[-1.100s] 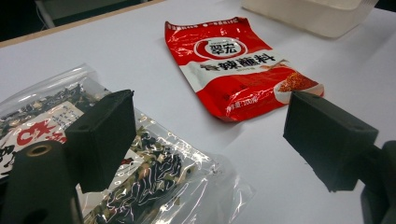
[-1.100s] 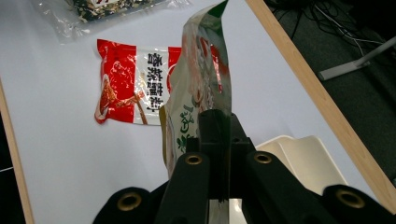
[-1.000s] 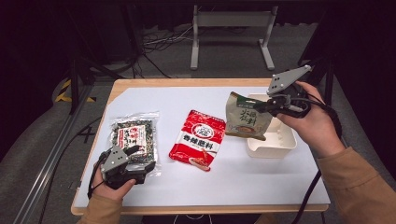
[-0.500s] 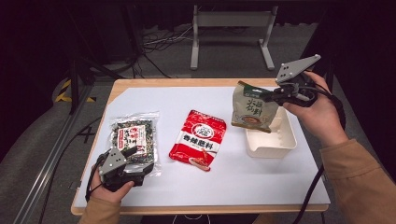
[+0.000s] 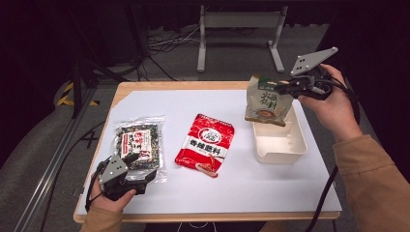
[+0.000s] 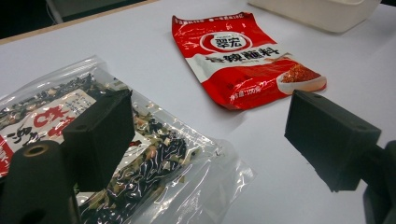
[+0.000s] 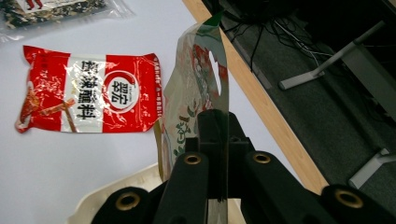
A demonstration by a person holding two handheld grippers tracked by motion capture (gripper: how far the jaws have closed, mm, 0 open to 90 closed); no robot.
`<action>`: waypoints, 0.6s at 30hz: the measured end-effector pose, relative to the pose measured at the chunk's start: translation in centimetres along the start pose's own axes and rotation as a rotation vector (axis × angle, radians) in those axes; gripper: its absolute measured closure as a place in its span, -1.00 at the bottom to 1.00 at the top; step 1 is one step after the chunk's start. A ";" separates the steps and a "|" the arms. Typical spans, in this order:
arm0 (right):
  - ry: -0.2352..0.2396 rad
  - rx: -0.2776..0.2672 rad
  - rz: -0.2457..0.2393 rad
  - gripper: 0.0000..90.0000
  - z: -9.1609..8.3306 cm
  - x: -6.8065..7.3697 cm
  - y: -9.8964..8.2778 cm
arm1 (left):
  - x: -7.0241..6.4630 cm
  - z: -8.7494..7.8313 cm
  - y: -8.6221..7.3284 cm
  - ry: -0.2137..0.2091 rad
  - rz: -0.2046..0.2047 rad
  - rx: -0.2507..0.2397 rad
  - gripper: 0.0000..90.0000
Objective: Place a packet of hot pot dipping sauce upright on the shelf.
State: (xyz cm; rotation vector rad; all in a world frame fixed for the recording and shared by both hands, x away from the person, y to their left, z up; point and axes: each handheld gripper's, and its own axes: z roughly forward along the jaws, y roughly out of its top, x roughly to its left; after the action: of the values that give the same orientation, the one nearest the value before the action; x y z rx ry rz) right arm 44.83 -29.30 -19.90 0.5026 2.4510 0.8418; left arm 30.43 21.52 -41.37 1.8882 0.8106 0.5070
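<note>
Right tool (image 5: 285, 87) is pinching the beige seasoning pouch (image 5: 267, 100) by its top edge, pouch hanging upright directly over the white tray (image 5: 280, 142). I am resting my left tool (image 5: 138, 170), jaws apart, over the seaweed packet (image 5: 138, 142) on the tabletop (image 5: 270, 188).

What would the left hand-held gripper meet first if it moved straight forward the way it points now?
Probably the clear seaweed packet: its corner lies between the open jaws of the left hand-held gripper. Beyond it lies the red seasoning packet; depth is uncertain.
</note>
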 end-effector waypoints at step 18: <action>-0.034 -0.051 -0.048 0.99 0.7 -3.2 -0.5 | 0.1 0.3 0.1 -0.007 0.007 0.001 -0.64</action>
State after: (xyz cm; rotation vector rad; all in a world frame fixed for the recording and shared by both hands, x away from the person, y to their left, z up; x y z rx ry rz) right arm 47.71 -30.89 -19.60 0.4351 2.3951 0.8664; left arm 30.77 21.38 -41.39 1.8940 0.7999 0.5043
